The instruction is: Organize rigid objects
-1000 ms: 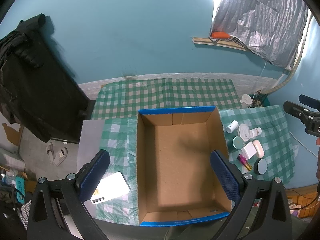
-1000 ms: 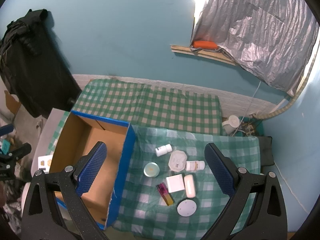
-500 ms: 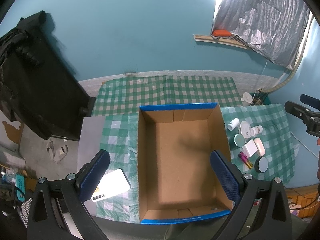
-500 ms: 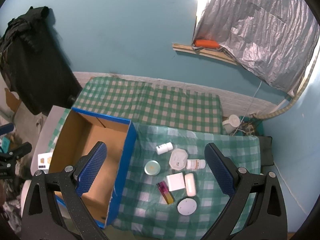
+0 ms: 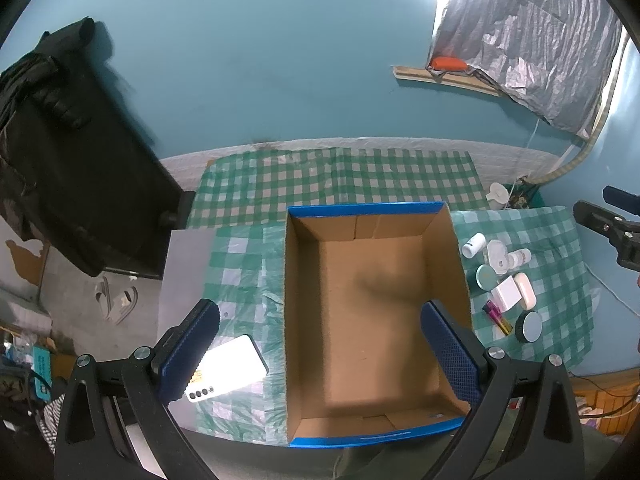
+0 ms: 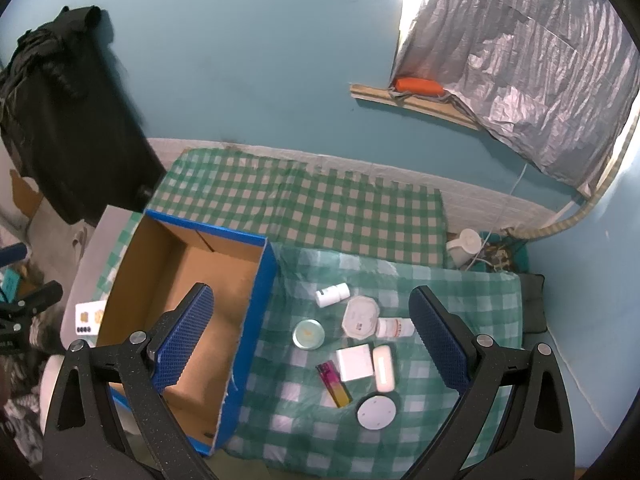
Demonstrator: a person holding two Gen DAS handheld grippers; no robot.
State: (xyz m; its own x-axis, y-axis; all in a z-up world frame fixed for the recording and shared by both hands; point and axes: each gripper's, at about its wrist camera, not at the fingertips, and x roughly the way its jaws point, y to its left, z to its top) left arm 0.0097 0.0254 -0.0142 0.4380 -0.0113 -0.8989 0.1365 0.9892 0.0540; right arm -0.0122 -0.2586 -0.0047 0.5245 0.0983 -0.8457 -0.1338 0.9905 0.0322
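An empty cardboard box with a blue rim (image 5: 364, 210) (image 6: 208, 232) sits on a green checked cloth. Right of it lies a cluster of small things: a white pill bottle (image 6: 332, 294), an octagonal white lid (image 6: 360, 316), a second bottle (image 6: 394, 327), a teal round tin (image 6: 308, 334), a white square box (image 6: 355, 364), a white case (image 6: 383, 368), a pink-yellow lighter (image 6: 334, 384) and a round disc (image 6: 376, 411). My left gripper (image 5: 320, 356) is open, high above the box. My right gripper (image 6: 312, 344) is open, high above the cluster.
A white phone (image 5: 226, 368) lies on the cloth left of the box. A black jacket (image 5: 60, 152) hangs on the left. A white kettle (image 6: 466, 242) stands on the floor beyond the cloth. The right gripper also shows at the left wrist view's right edge (image 5: 608, 224).
Both views have shifted only slightly; the box and the cluster sit a little lower in the left wrist view. Nothing was picked up or moved.
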